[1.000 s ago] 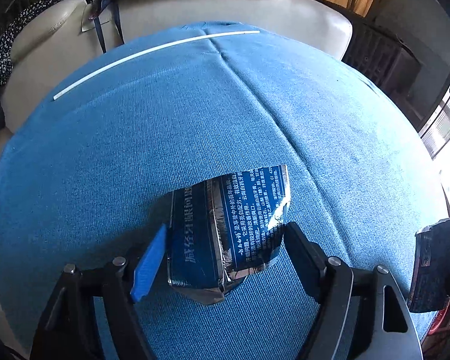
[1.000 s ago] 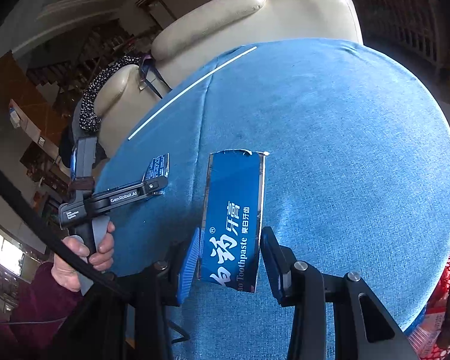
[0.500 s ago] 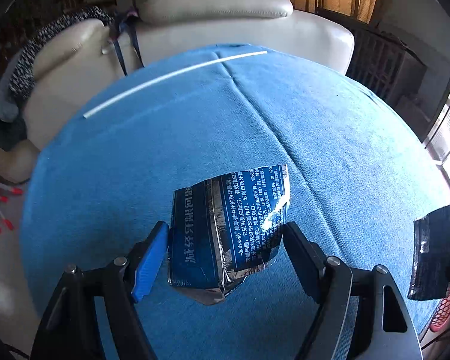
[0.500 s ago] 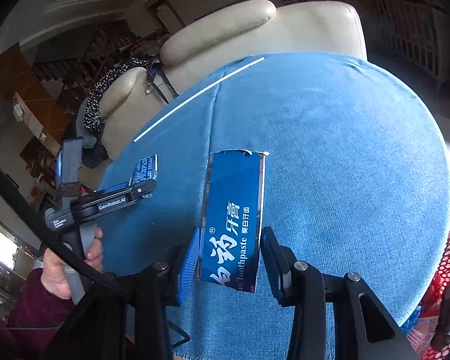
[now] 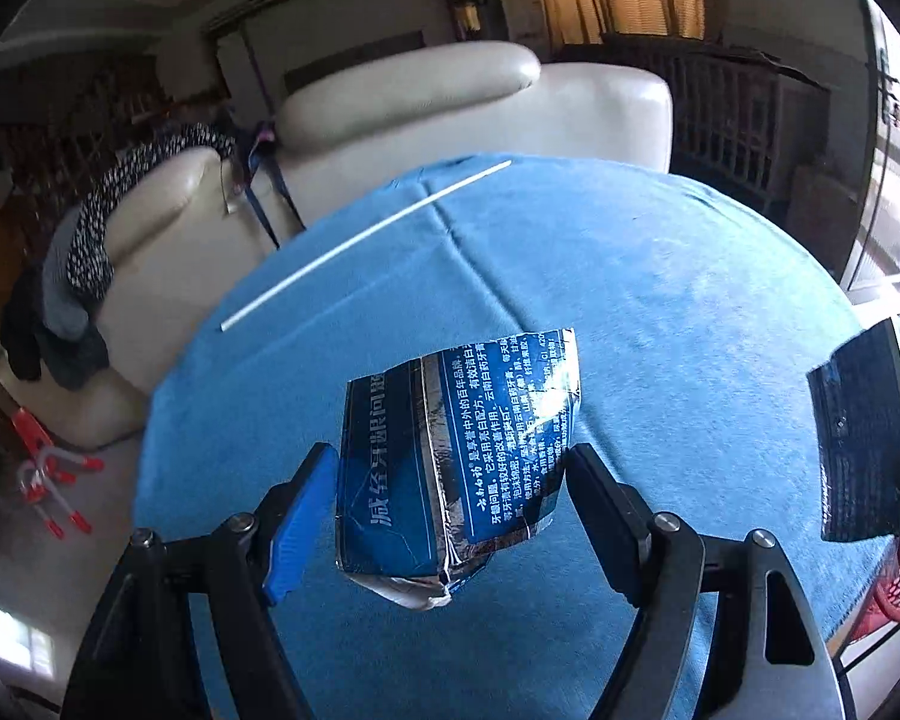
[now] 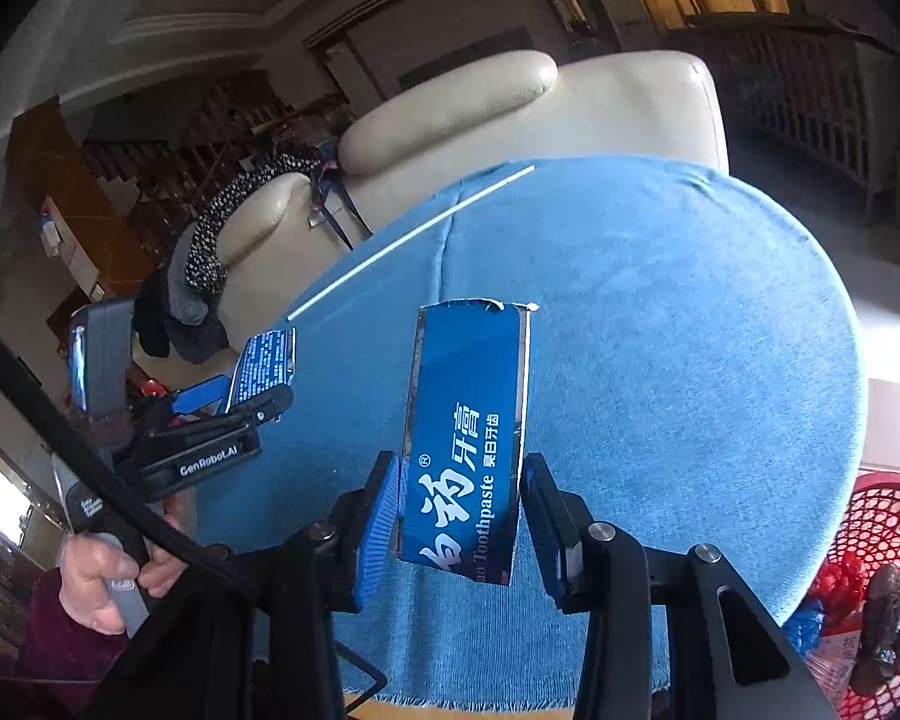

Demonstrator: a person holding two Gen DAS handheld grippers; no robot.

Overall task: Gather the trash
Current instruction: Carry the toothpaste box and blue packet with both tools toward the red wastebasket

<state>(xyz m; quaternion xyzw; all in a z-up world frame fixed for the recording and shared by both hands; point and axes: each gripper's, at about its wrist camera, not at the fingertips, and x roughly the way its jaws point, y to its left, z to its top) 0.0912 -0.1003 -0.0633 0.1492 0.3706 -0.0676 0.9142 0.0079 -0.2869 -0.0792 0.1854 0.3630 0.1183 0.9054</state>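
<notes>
My left gripper (image 5: 450,516) is shut on a crushed blue and silver toothpaste box piece (image 5: 456,456) and holds it above the blue table cloth (image 5: 660,312). My right gripper (image 6: 459,516) is shut on a second blue toothpaste box piece (image 6: 468,438), also lifted off the table. The right-hand piece shows at the right edge of the left wrist view (image 5: 864,432). The left gripper with its piece (image 6: 264,366) shows at the left of the right wrist view. A long white straw (image 5: 360,246) lies on the cloth near the far edge.
A cream leather sofa (image 5: 426,114) stands behind the table, with dark clothes (image 5: 72,276) draped on its left arm. A red mesh basket (image 6: 870,576) with some trash in it stands on the floor at the table's right. A window is at the far right.
Both grippers have risen and pulled back with their box pieces still held. The table looks smaller and farther, and more of the sofa and room shows.
</notes>
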